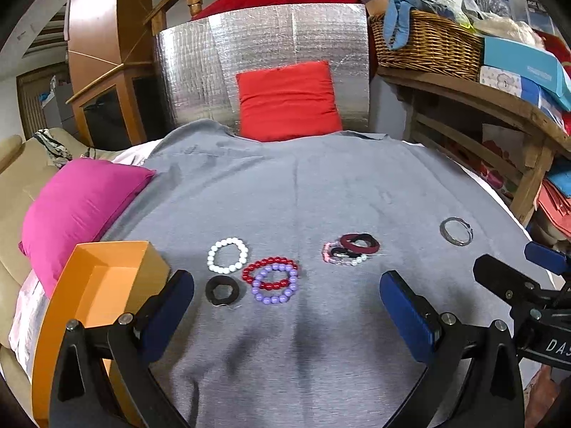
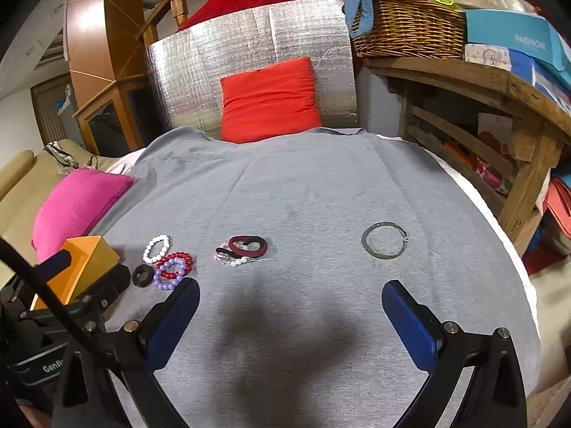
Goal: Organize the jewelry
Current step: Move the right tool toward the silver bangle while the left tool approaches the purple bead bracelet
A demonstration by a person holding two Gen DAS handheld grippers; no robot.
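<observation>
"FASHION" on the teal box [image 2: 514, 34]; "GenR" (cut off) on the left gripper [image 2: 35, 367].

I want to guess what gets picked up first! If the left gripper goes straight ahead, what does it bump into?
Probably the purple bead bracelet, which overlaps the red bead bracelet. Both lie just ahead between the open left gripper fingers, though depth is hard to judge.

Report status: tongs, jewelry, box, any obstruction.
Left tongs and right tongs open, empty, above the grey cloth. Bracelets loose on cloth; silver bangle lies apart. Orange box empty as far as visible. No obstruction.
</observation>
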